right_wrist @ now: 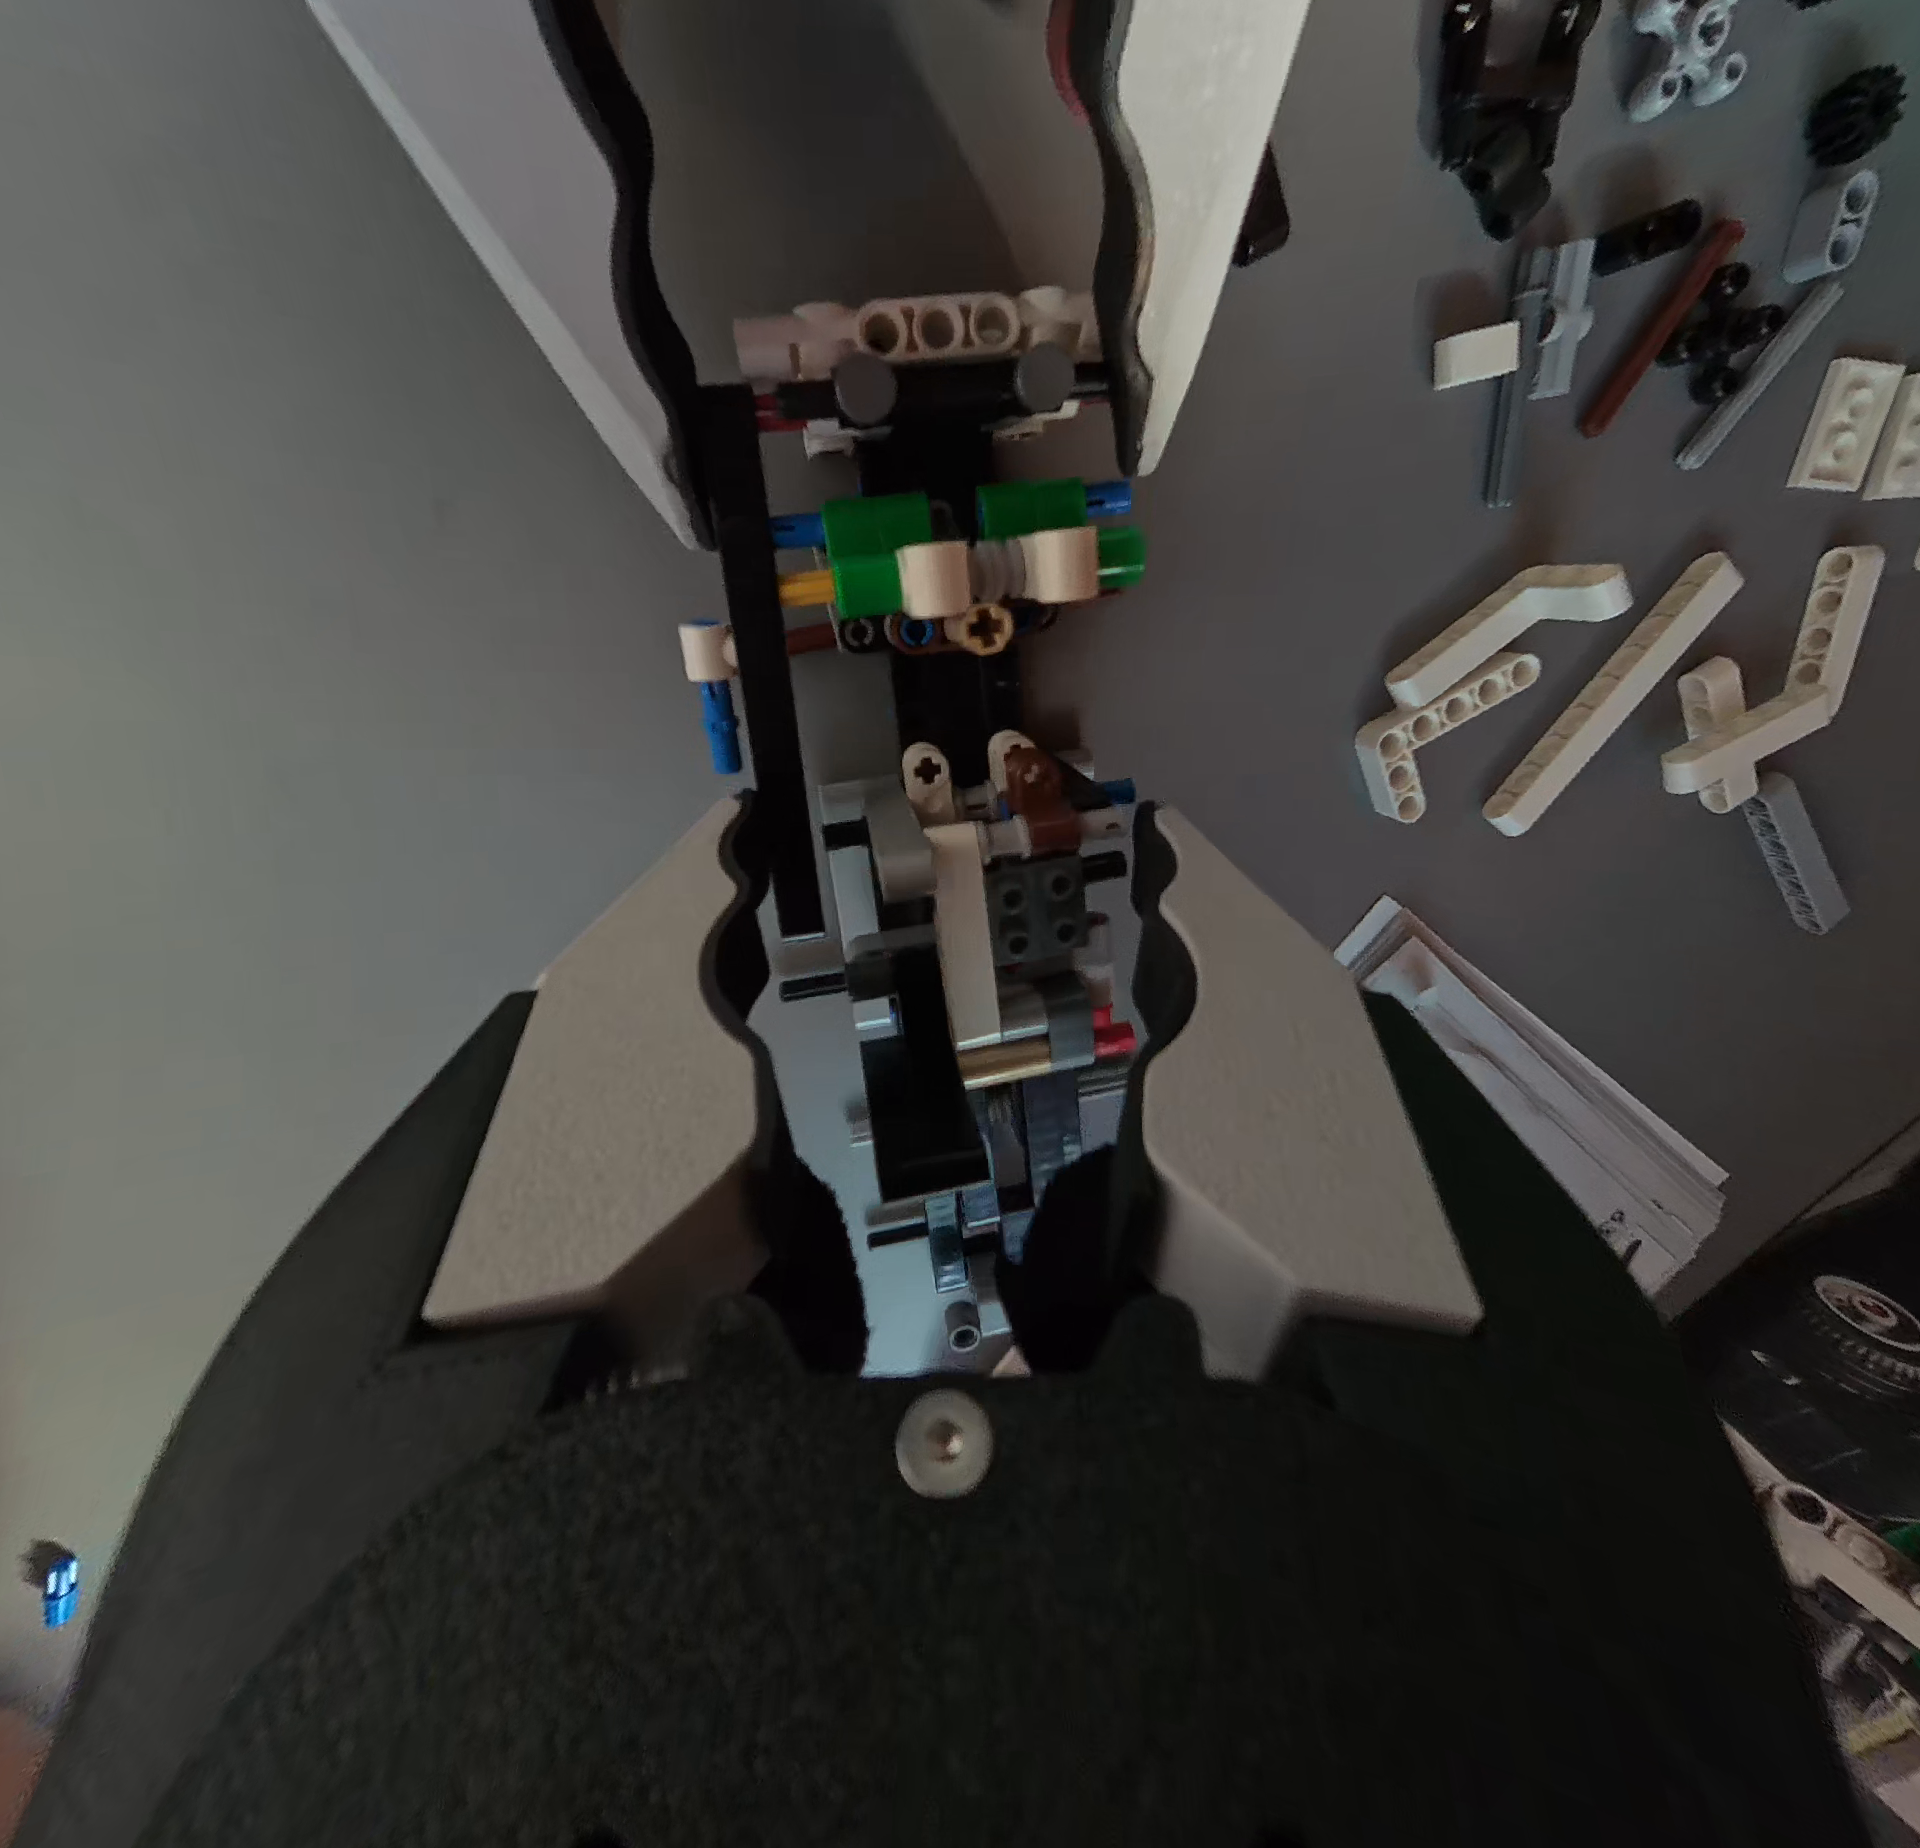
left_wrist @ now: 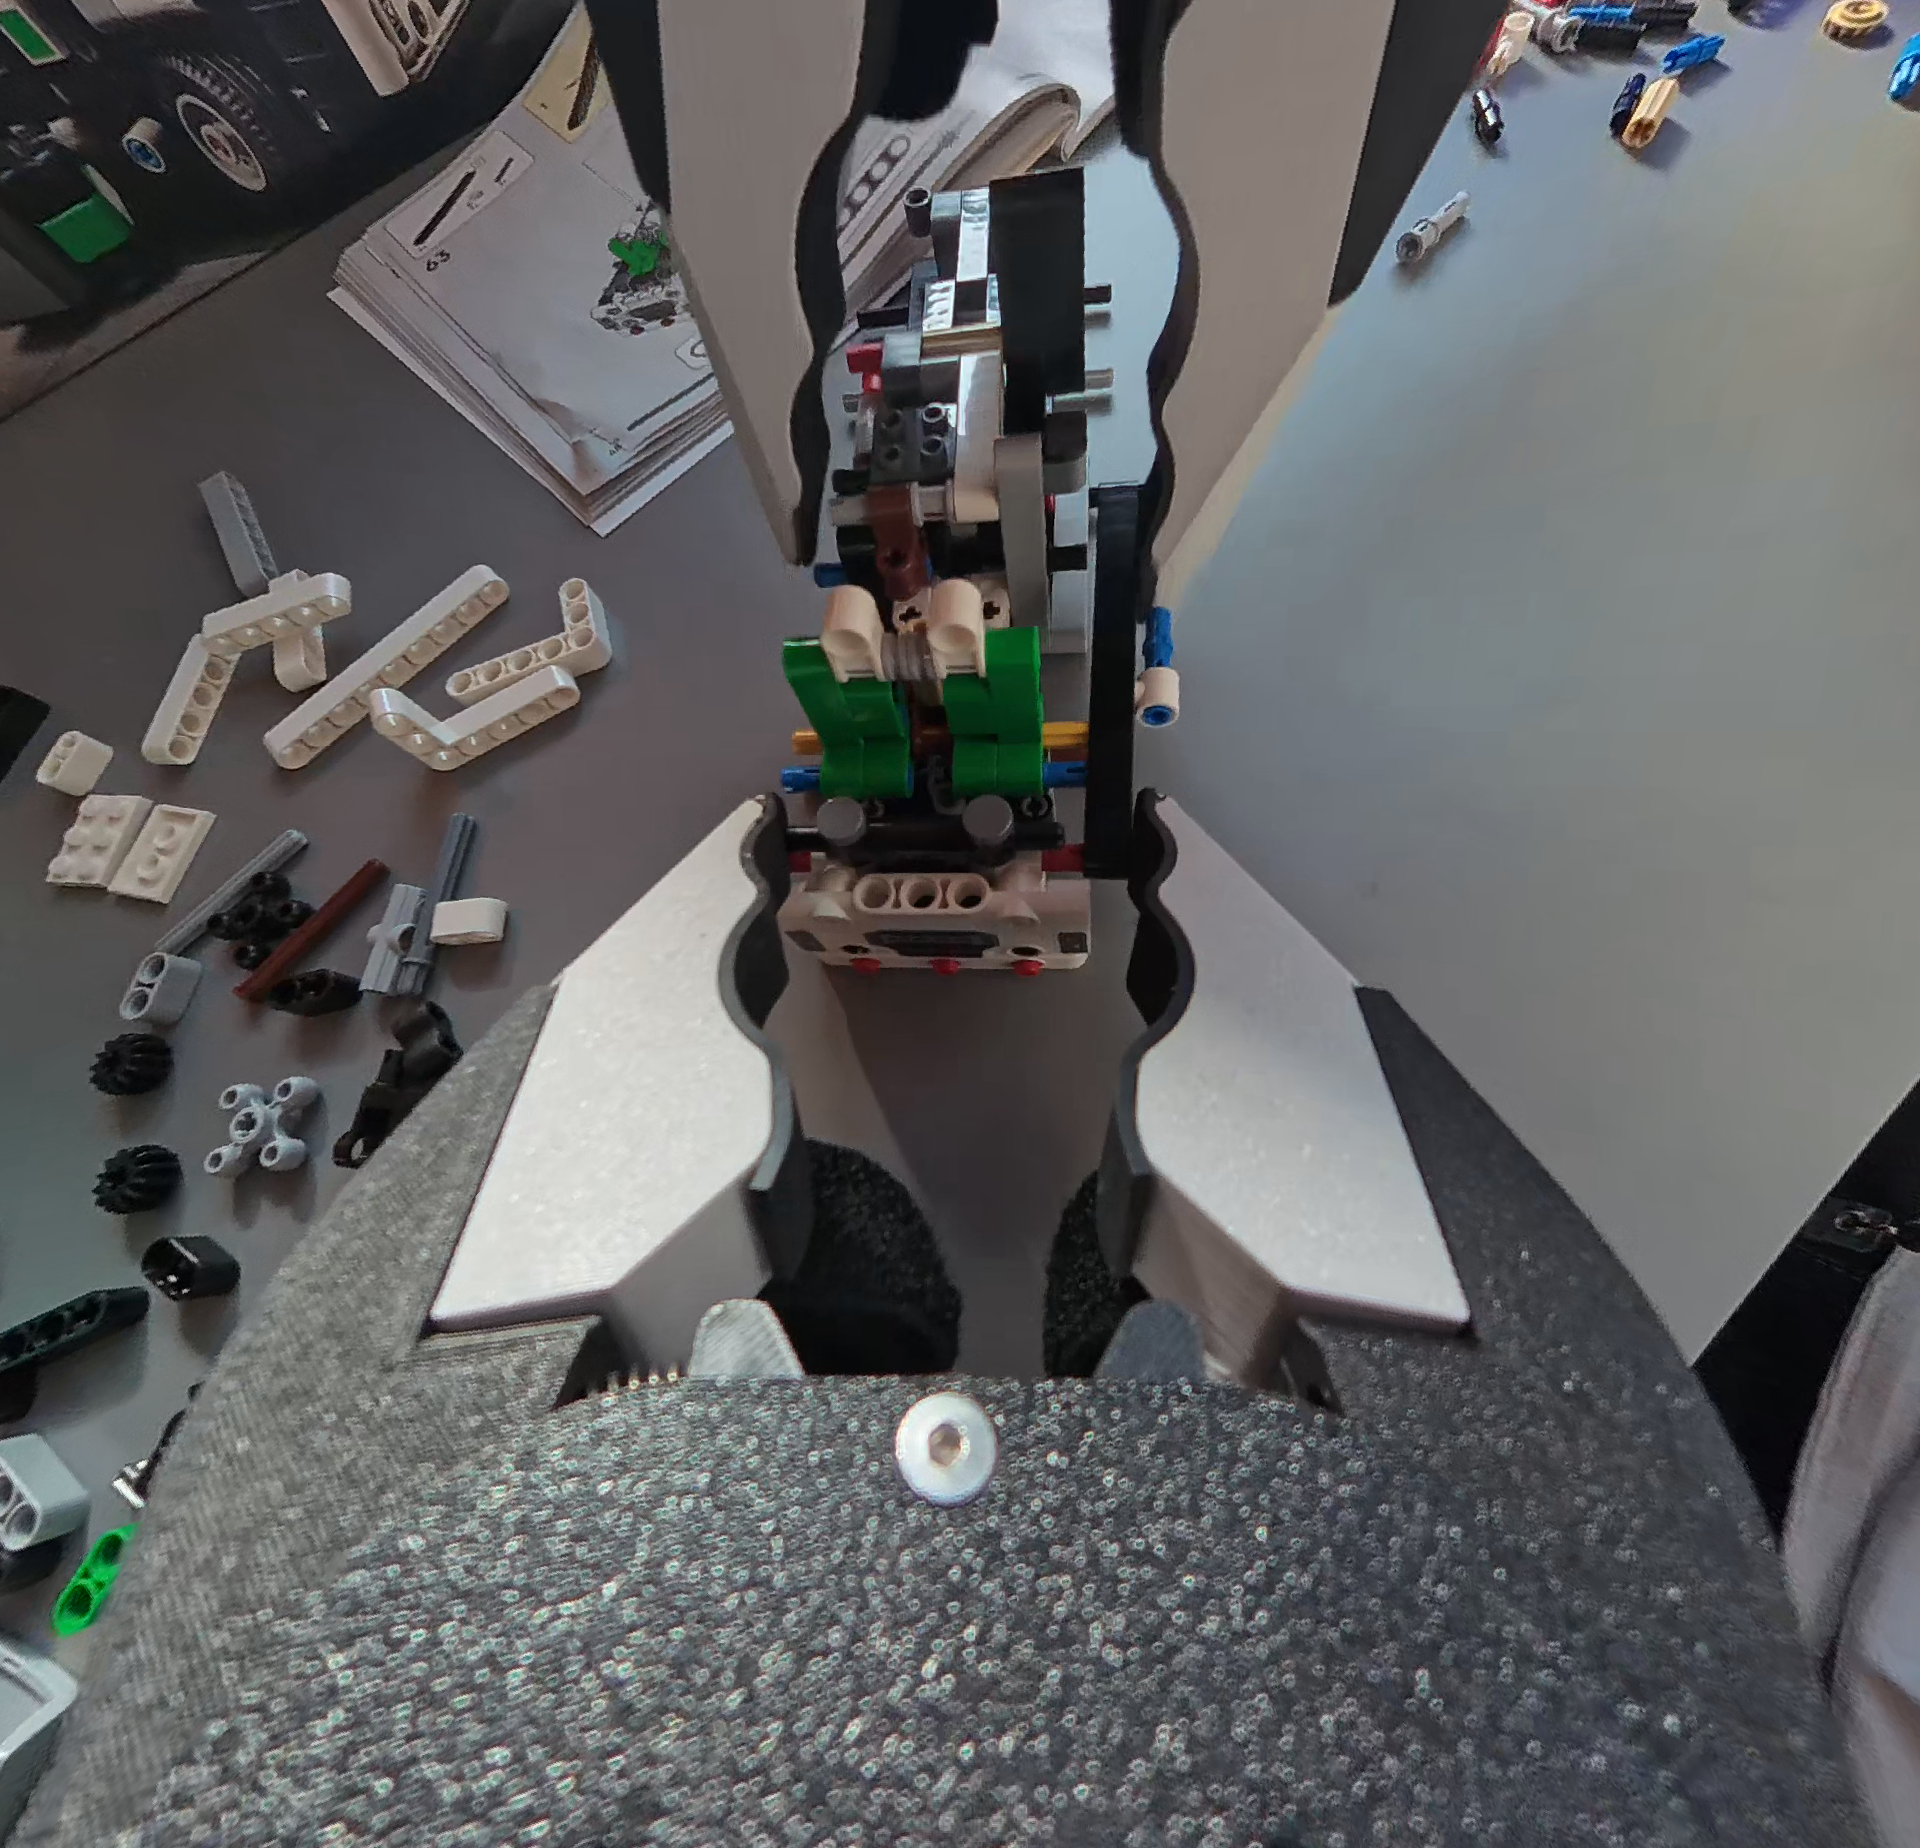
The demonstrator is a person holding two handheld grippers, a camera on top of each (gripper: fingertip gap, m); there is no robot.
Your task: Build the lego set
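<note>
- The half-built lego assembly (left_wrist: 940, 676), a long narrow chassis of black beams, green blocks, tan bushes and grey and white technic pieces, is held up above the grey tabletop (left_wrist: 1558, 655) between the two grippers, which face each other from its opposite ends.
- The left gripper (left_wrist: 951, 863), white fingers with wavy black pads, is clamped on the end with the white three-hole block and small red studs; its pads press both sides of that end.
- The right gripper (right_wrist: 940, 863), of the same make, grips the other end, the one with the dark grey studded plate and the brown connector; its jaws sit close on the model's flanks, and much of the model runs back between its fingers.
- In the left wrist view the right gripper (left_wrist: 977, 510) comes down from the top, and in the right wrist view the left gripper (right_wrist: 904, 448) does the same.
- A blue pin and a tan bush (left_wrist: 1158, 692) stick out from the long black beam on one side of the model.
- On the table, well apart from the model, lie loose white angled and straight technic beams (left_wrist: 384, 666), white studded plates (left_wrist: 130, 848), grey and brown axles with black connectors (left_wrist: 312, 925), and black bevel gears (left_wrist: 130, 1060).
- An open instruction booklet of white printed pages (left_wrist: 540, 344) lies farther off, beside the dark product box with a picture of a wheeled vehicle (left_wrist: 208, 84).
- A scatter of small blue, yellow and tan pins (left_wrist: 1631, 22) sits at the far corner.
</note>
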